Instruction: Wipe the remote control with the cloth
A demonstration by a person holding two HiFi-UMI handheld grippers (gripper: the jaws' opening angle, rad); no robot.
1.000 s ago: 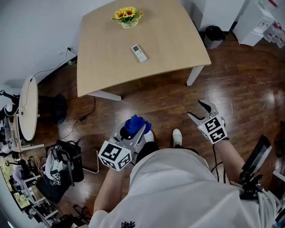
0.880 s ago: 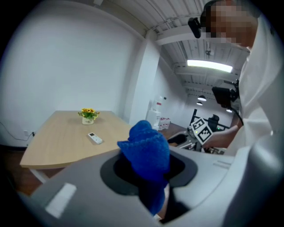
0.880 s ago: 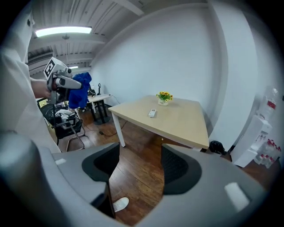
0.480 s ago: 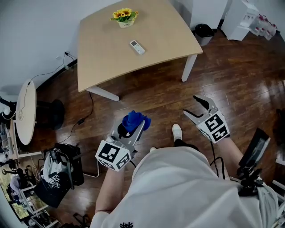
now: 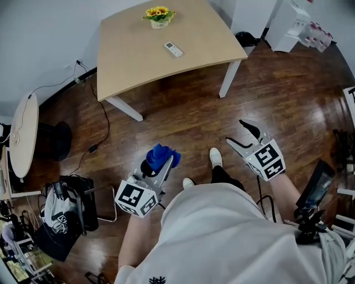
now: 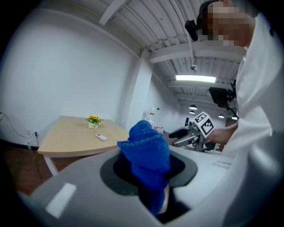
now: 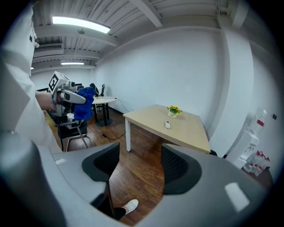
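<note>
A white remote control (image 5: 173, 50) lies on a light wooden table (image 5: 133, 61) far ahead of me; it also shows small in the left gripper view (image 6: 101, 137) and the right gripper view (image 7: 168, 125). My left gripper (image 5: 161, 160) is shut on a bunched blue cloth (image 5: 160, 156), which fills the space between its jaws (image 6: 148, 155). My right gripper (image 5: 242, 137) stands open over the wooden floor with nothing between its jaws (image 7: 138, 166). Both grippers are well short of the table.
A small pot of yellow flowers (image 5: 158, 14) stands at the table's far edge. A round white side table (image 5: 21, 141), a black stool base (image 5: 52, 141) and a chair with a bag (image 5: 69, 205) are at the left. A black bin (image 5: 244, 39) sits beyond the table's right corner.
The table and remote have shifted up and away in the head view as the person walks. Both grippers have kept their poses, the left still holding the cloth.
</note>
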